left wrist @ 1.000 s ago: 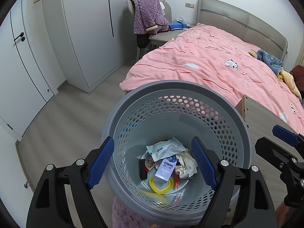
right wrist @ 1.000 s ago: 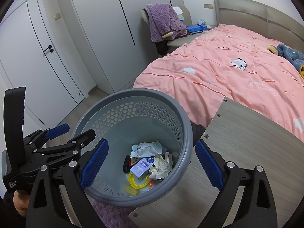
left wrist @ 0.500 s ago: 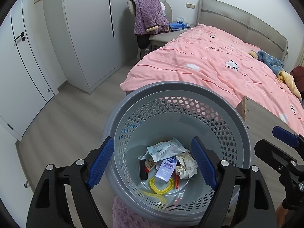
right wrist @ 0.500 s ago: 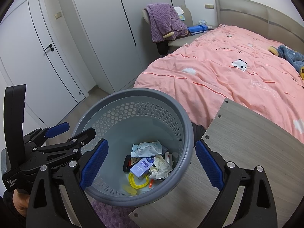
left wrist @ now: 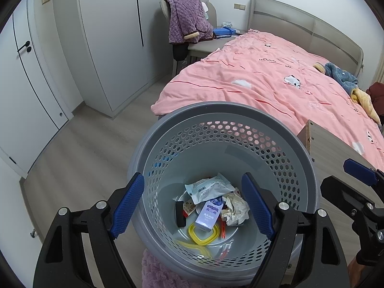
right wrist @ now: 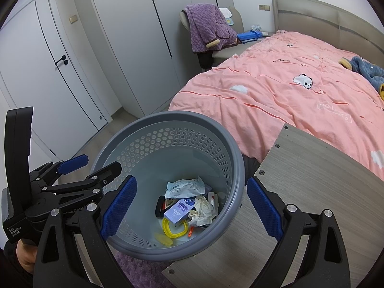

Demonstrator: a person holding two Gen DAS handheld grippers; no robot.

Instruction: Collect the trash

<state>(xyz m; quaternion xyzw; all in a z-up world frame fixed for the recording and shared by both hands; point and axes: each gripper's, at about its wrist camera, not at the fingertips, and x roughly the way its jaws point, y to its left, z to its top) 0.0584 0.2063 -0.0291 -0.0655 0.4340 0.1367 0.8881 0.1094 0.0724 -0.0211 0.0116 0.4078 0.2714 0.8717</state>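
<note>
A grey perforated trash basket point(left wrist: 302, 158) stands at the edge of a wooden table; it also shows in the right wrist view point(right wrist: 230, 144). Inside lie a white wrapper point(left wrist: 206, 188), a purple box point(left wrist: 210, 212), crumpled paper point(left wrist: 234, 210) and a yellow ring point(left wrist: 204, 234). My left gripper point(left wrist: 194, 204) is open and empty, held over the basket's near side. My right gripper point(right wrist: 190, 205) is open and empty, held above the basket's right rim and the table. The left gripper also shows at the left of the right wrist view point(right wrist: 96, 165).
A wooden table top point(right wrist: 312, 180) lies to the right of the basket. A bed with a pink duvet point(left wrist: 276, 84) is behind. A chair with a purple blanket point(left wrist: 187, 21) stands by white wardrobes point(left wrist: 108, 36). Purple fabric point(left wrist: 156, 271) lies below the basket.
Both grippers have stayed open and almost still over the basket. The views shift only slightly.
</note>
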